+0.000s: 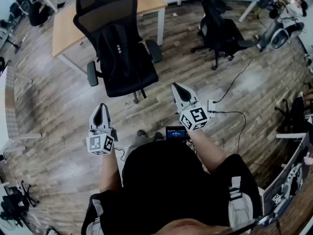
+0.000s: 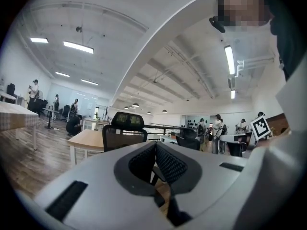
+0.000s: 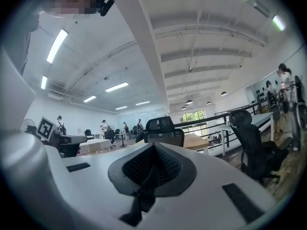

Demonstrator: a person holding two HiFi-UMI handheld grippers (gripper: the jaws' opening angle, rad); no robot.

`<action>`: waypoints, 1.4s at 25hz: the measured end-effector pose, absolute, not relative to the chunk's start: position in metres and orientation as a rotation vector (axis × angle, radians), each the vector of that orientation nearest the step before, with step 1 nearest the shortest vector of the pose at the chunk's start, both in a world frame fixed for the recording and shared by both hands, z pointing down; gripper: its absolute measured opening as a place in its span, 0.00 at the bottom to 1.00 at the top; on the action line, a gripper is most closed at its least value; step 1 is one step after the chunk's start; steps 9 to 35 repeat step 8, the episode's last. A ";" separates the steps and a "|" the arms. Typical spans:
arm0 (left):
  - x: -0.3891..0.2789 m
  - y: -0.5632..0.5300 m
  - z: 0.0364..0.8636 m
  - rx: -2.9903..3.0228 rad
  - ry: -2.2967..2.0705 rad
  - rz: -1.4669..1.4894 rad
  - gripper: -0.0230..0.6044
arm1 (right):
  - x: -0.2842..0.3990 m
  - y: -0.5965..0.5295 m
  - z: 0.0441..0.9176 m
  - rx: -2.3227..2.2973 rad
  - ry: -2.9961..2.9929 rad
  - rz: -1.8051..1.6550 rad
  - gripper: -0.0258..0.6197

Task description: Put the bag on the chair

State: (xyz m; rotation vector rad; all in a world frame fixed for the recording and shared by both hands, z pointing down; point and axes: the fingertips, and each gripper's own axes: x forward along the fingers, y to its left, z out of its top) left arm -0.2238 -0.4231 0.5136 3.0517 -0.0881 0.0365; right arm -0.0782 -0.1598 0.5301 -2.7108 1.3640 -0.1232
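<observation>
Since the left claw and right claw are both pinched together and empty, fyi the black bag sits on the chair, just ahead of them.

Head view: from overhead, facing steeply down on the floor, with the office chair close at upper centre. Left gripper view and right gripper view: low, level, looking along their own jaws; all three share that chair and the table behind it.
</observation>
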 end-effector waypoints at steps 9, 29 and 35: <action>-0.232 -0.426 0.516 3.036 -0.079 0.054 0.04 | -0.079 -0.169 0.535 -2.656 1.404 -0.127 0.06; -0.232 -0.426 0.516 3.036 -0.079 0.054 0.04 | -0.079 -0.169 0.535 -2.656 1.404 -0.127 0.06; -0.232 -0.426 0.516 3.036 -0.079 0.054 0.04 | -0.079 -0.169 0.535 -2.656 1.404 -0.127 0.06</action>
